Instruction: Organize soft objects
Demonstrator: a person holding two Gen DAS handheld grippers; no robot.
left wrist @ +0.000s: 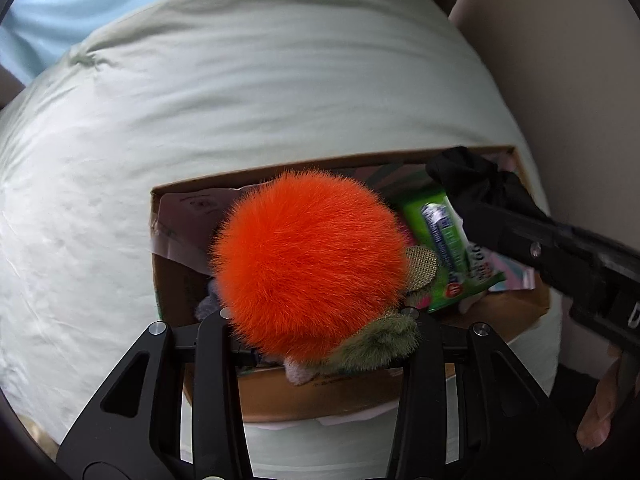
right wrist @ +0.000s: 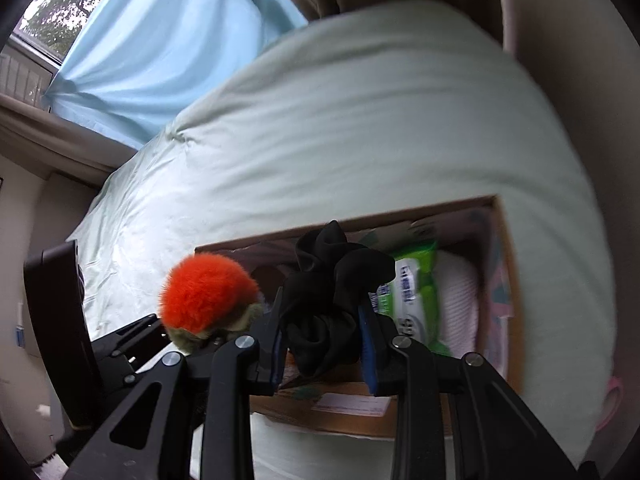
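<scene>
Pompom and scrunchie held over the box

Fur first: the orange pompom (left wrist: 308, 262) is a round ball of long, fine bright-orange fibres that stand out in a halo at its edge, with a tuft of olive-green fuzz under its lower side. The left gripper (left wrist: 316, 320) is clenched on it, its black fingers (left wrist: 212, 344) pressing at the ball's base from both sides. In the right wrist view the same pompom (right wrist: 208, 294) shows smaller, orange above and green below, sitting at the end of the left gripper beside a black block of that tool.

The right gripper (right wrist: 326, 344) grasps a black scrunchie (right wrist: 332, 300) — a bunched ring of matte dark cloth, gathered in soft folds, pinched between blue-padded fingers (right wrist: 368, 344). From the left wrist view the scrunchie (left wrist: 472, 178) appears as a crumpled black lump at the tip of the right gripper (left wrist: 472, 208), which comes in from the right edge.

Both soft things hang above an open cardboard box (left wrist: 192, 188) that rests on a bed covered with a pale green sheet (left wrist: 260, 92). Inside the box lie a green wipes packet (right wrist: 416, 296) with blue lettering, something white and ribbed beside it, and a small piece of tan mesh (left wrist: 422, 266) just right of the pompom. A light blue curtain (right wrist: 160, 56) hangs behind the bed — a window shows at the upper left of the right wrist view.
</scene>
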